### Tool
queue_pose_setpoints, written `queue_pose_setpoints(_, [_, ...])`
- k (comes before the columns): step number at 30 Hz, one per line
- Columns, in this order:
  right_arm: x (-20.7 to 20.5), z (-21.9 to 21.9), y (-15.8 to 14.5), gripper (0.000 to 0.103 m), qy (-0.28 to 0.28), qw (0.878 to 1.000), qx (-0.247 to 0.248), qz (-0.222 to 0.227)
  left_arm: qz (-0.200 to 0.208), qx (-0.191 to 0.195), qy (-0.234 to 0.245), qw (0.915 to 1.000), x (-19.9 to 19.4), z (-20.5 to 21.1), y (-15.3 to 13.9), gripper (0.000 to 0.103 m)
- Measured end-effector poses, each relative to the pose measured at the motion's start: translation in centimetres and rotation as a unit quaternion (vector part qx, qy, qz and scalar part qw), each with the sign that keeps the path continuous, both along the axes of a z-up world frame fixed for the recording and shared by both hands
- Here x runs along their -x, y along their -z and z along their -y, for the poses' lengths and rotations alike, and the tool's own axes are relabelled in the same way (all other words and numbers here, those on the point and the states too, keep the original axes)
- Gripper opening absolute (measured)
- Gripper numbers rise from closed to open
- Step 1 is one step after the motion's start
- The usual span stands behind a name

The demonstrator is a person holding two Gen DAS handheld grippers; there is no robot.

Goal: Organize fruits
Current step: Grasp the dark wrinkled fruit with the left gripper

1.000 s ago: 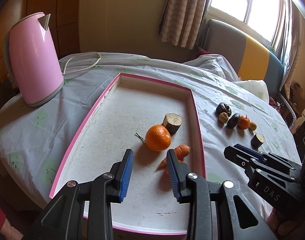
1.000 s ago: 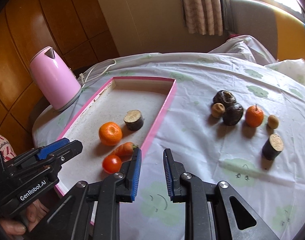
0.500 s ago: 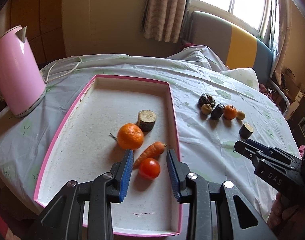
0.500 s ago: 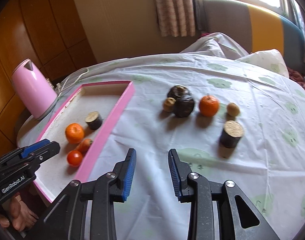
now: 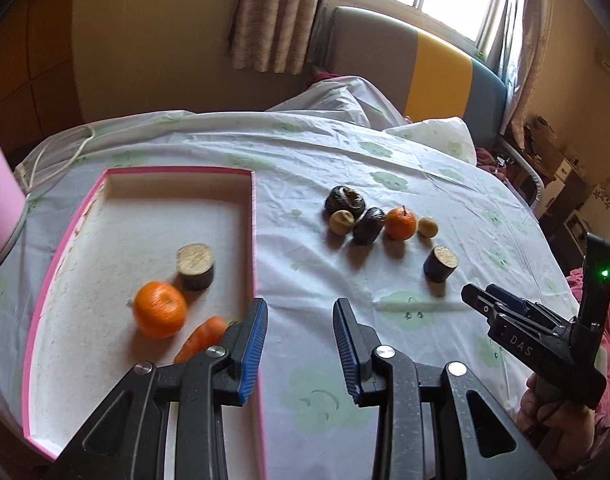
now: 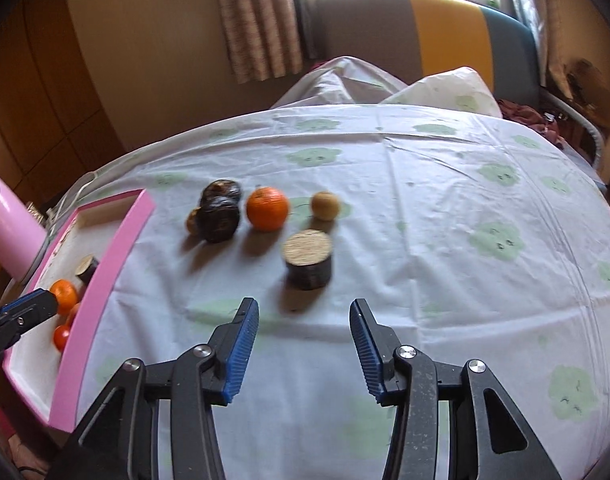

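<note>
A pink-rimmed tray [image 5: 253, 240] holds an orange [image 5: 159, 315], a carrot [image 5: 201, 338], a wood stump [image 5: 195, 266] and a small tomato [image 6: 61, 337]. On the cloth lie two dark fruits [image 6: 219, 212], a small brown fruit [image 5: 341, 222], another orange [image 6: 267, 208], a tan round fruit [image 6: 325, 205] and a second stump [image 6: 308, 258]. My left gripper [image 5: 300, 346] is open and empty over the tray's right rim. My right gripper [image 6: 304, 350] is open and empty just short of the second stump.
A pink kettle [image 6: 7, 236] stands left of the tray, with its white cord [image 5: 57, 152] on the cloth. The round table has a white cloth with green prints [image 6: 465, 240]. A grey, yellow and blue sofa [image 6: 425, 36] is behind it.
Both grippers have swung right, away from the tray and toward the loose fruits. The right gripper's jaws have opened wider and now face the stump on the cloth.
</note>
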State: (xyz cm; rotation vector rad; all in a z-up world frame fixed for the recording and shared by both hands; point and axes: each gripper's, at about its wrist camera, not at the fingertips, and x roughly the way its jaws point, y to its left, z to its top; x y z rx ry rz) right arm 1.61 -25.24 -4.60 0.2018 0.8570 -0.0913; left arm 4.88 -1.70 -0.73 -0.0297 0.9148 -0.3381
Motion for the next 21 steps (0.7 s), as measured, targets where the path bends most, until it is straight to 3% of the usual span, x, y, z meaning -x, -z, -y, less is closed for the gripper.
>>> queue_pose_setpoints(13, [0.0, 3.4, 1.3, 0.048, 0.035, 0.999, 0.008, -0.007, -0.042, 0.024, 0.039, 0.9981, -4.7, 5.9, 2.0, 0.033])
queue_pose_setpoints(21, [-0.2, 4.0, 2.0, 0.048, 0.035, 0.999, -0.005, -0.008, 0.016, -0.024, 0.073, 0.9969, -7.2, 10.0, 1.9, 0.033])
